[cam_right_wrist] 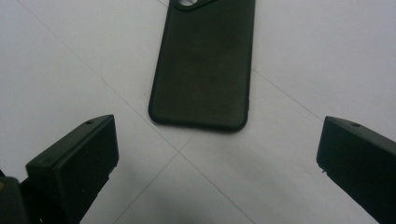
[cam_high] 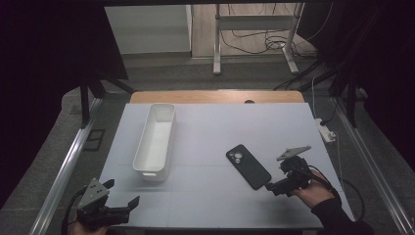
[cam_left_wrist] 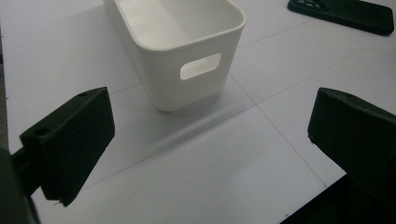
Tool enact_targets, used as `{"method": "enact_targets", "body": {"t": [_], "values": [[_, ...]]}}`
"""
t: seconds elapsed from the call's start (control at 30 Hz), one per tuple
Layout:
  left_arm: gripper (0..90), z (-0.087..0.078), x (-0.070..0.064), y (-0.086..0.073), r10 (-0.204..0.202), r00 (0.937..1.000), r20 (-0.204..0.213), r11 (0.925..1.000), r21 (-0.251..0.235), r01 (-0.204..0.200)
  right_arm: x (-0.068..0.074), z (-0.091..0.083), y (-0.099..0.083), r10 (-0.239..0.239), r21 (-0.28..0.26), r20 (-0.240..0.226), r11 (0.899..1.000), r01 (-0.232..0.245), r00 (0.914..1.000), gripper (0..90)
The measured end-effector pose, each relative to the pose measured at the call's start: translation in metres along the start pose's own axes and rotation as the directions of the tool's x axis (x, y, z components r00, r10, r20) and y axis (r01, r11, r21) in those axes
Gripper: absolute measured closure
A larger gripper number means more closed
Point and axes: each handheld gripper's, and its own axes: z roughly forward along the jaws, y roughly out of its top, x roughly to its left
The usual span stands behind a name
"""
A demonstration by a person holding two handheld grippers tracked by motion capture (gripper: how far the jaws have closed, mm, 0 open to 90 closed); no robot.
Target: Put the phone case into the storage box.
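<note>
Hovering wide apart, the right claw (cam_right_wrist: 217, 154) faces the phone case (cam_right_wrist: 203, 65).

Left hand-held gripper (cam_high: 123, 193): black body, two blocky matte-black jaws with slanted inner faces. Small round screw hole near the upper edge of each jaw. Grey three-cornered plate (cam_high: 94, 192) on top, dotted with small holes. Black cable looping off behind the body.

Right hand-held gripper (cam_high: 268, 186): same black build, same blocky jaws, one screw hole per jaw. Grey three-cornered plate (cam_high: 293, 152) above. Black cable trailing behind. Dark sleeve (cam_high: 337, 215) behind the grip.
</note>
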Motion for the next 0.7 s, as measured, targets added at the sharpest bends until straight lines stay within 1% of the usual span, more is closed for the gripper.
{"method": "enact_targets", "body": {"t": [0.2,0.27,0.6,0.7], "values": [[1.4,0.0,0.0,0.0,-0.003,1.0,0.002,1.0,-0.001,0.003,0.001,0.008,0.009,-0.017,0.019,0.003,1.0,0.017,0.9999,0.0],[1.4,0.0,0.0,0.0,-0.003,1.0,0.002,1.0,-0.001,0.003,0.001,0.011,0.012,-0.007,0.027,0.002,1.0,0.007,1.0,0.0],[1.4,0.0,0.0,0.0,-0.003,1.0,0.002,1.0,0.0,0.003,0.002,0.022,0.025,-0.023,0.061,0.014,0.998,0.023,0.9996,0.0],[1.4,0.0,0.0,0.0,-0.002,1.0,0.003,1.0,0.0,0.002,0.003,0.026,0.03,-0.031,0.079,0.011,0.996,0.03,0.9995,0.0]]}}
